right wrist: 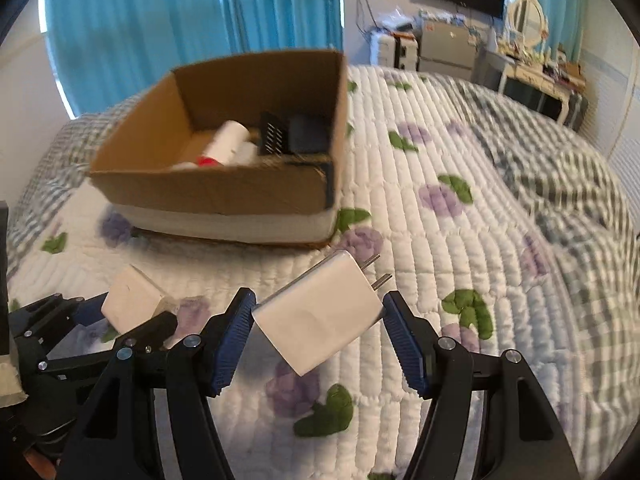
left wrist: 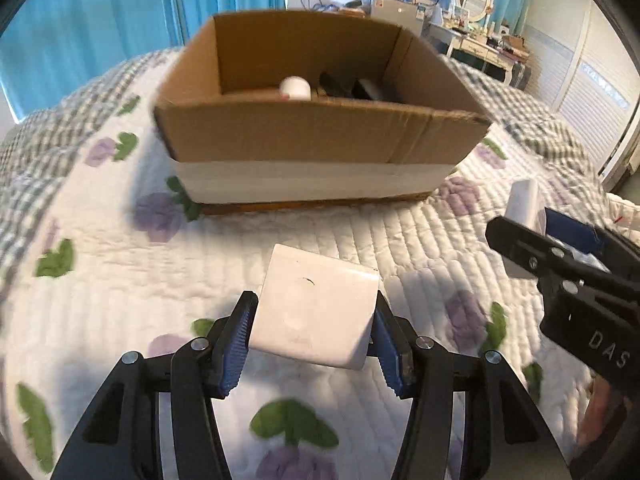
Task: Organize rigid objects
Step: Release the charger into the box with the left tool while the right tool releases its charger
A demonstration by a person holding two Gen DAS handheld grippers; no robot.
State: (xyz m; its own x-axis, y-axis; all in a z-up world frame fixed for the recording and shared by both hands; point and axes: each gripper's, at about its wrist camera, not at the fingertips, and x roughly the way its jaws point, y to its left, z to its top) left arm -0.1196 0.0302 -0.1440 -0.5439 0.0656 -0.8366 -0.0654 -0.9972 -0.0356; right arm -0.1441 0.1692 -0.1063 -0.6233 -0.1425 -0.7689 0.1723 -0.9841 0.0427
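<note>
Left gripper (left wrist: 312, 340): blue ribbed pads pressed on both sides of a white block adapter (left wrist: 316, 312), held clear above the quilt (left wrist: 120, 272).

Right gripper (right wrist: 318, 332): clamped on a white plug charger (right wrist: 320, 312), tilted corner-down, its two metal prongs (right wrist: 378, 272) pointing up and right toward the box side.

Cardboard box (left wrist: 320, 136): open-topped, white band along its base, resting on the flowered quilt ahead of both grippers.

Seen in the left wrist view only: the near wall hides most of the box contents, leaving a white rounded top (left wrist: 295, 87) and dark shapes.

Seen in the right wrist view only: a white cylinder with a red end (right wrist: 226, 142), a black vented item (right wrist: 274, 134) and a dark block (right wrist: 308, 134) against the far right corner; bare floor at the box's left.

Open room: bare quilt between grippers and box; bedding rumpled to the right.
</note>
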